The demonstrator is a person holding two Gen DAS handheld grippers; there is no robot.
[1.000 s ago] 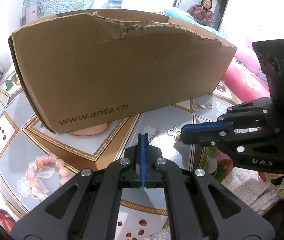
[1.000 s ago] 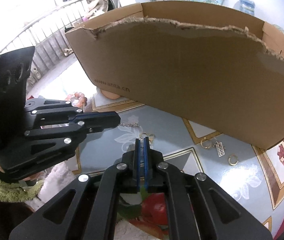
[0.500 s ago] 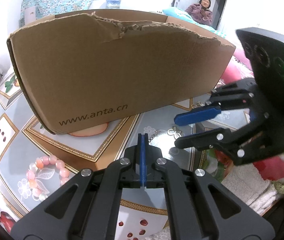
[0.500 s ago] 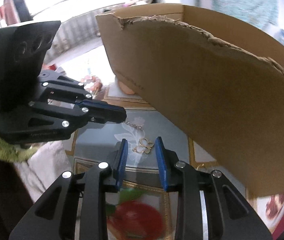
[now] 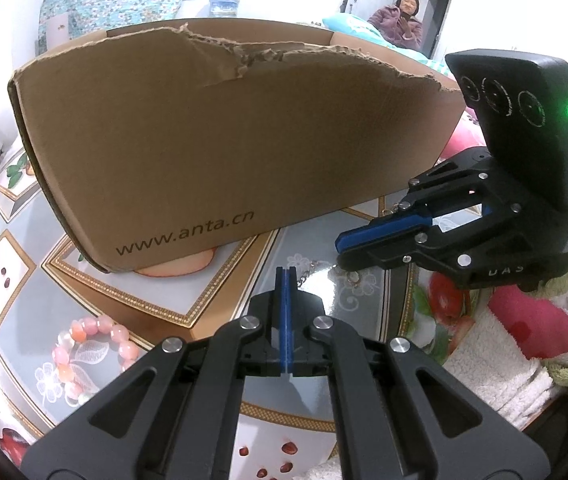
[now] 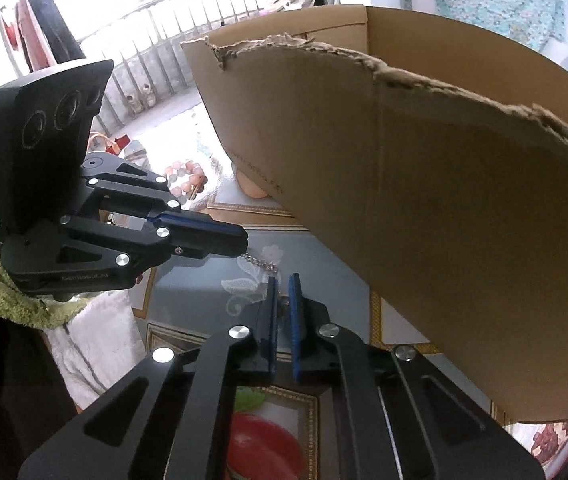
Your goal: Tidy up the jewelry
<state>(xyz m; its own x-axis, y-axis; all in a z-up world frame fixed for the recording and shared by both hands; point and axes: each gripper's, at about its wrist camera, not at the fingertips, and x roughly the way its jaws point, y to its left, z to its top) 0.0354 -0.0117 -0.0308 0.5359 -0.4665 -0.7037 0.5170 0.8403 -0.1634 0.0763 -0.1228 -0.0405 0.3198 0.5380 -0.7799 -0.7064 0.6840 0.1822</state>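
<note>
A silver chain (image 6: 260, 261) lies on the patterned glass table (image 5: 23, 248) in front of a torn cardboard box (image 5: 223, 152); its far end carries a gold butterfly charm (image 6: 284, 301). My left gripper (image 5: 286, 273) is shut, and the chain starts right at its tip; I cannot tell whether it is clamped. In the right wrist view the left gripper (image 6: 244, 245) comes in from the left. My right gripper (image 6: 282, 282) is closing, and the charm sits in the narrow gap between its blue pads. The left wrist view has the right gripper (image 5: 340, 247) low over the table.
A pink bead bracelet (image 5: 91, 344) lies on the table left of my left gripper. The tall box wall (image 6: 444, 200) stands close behind both grippers. White and green fleece (image 5: 500, 364) covers the table's right edge. A person (image 5: 398, 24) sits far back in a doorway.
My right gripper opened, rolled and moved to the butterfly charm, then closed down around it. The left gripper stayed shut and still.
</note>
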